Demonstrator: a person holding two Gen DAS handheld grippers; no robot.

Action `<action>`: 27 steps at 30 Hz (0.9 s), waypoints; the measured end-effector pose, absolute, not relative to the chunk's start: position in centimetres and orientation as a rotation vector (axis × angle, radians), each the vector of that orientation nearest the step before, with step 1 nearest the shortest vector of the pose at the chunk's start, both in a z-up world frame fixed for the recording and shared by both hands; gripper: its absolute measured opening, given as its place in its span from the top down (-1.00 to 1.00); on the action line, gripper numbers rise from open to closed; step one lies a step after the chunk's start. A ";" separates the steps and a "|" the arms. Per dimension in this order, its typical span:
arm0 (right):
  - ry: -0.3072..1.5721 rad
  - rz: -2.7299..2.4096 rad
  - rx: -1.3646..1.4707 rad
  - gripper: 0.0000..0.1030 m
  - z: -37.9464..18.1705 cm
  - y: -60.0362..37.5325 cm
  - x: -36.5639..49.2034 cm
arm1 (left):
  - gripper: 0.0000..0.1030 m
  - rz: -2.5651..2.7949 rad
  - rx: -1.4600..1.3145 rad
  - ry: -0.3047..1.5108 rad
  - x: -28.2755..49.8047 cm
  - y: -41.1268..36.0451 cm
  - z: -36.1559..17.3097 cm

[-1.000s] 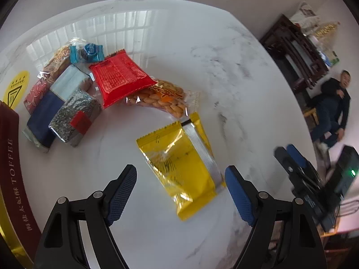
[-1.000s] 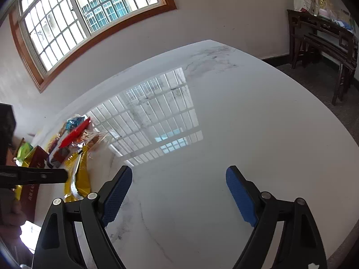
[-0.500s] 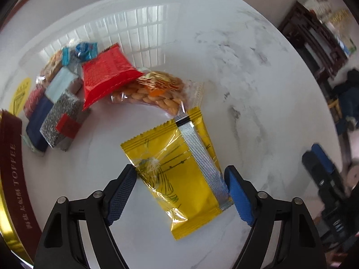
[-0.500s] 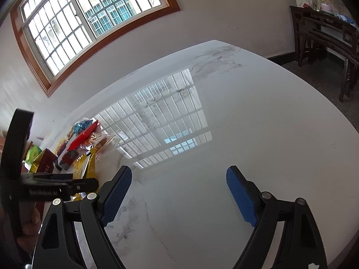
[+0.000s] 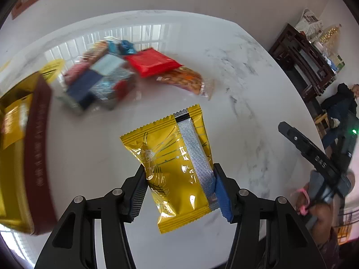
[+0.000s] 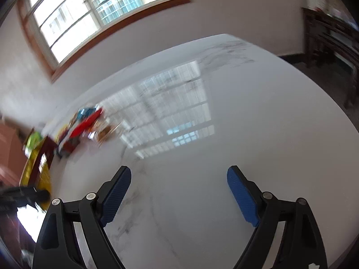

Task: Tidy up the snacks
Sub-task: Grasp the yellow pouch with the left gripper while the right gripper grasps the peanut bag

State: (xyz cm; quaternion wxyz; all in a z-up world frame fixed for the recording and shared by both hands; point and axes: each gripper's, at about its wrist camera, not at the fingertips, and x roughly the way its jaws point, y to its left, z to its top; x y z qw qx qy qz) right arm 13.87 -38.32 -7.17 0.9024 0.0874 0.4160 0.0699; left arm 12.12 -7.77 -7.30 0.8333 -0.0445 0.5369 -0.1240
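White marble table (image 5: 235,71) carries a snack pile (image 5: 116,71); left gripper (image 5: 179,188) jaws are closing, clamped on a yellow packet (image 5: 172,165); right gripper (image 6: 179,192) jaws gape apart over bare marble.

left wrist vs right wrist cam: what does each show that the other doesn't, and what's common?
Left wrist only: the left gripper, jaws closing with pads on the yellow snack packet; the right gripper's black body at far right; a seated person.

Right wrist only: the right gripper, open with nothing between the fingers; the window.

Both: marble table, the snack pile with the red packet, the maroon-and-gold box, dark wooden furniture.
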 end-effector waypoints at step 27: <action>1.026 0.634 -0.450 0.22 -8.7 -20.8 27.6 | -0.09 -0.205 -0.125 1.052 9.1 -1.2 -2.3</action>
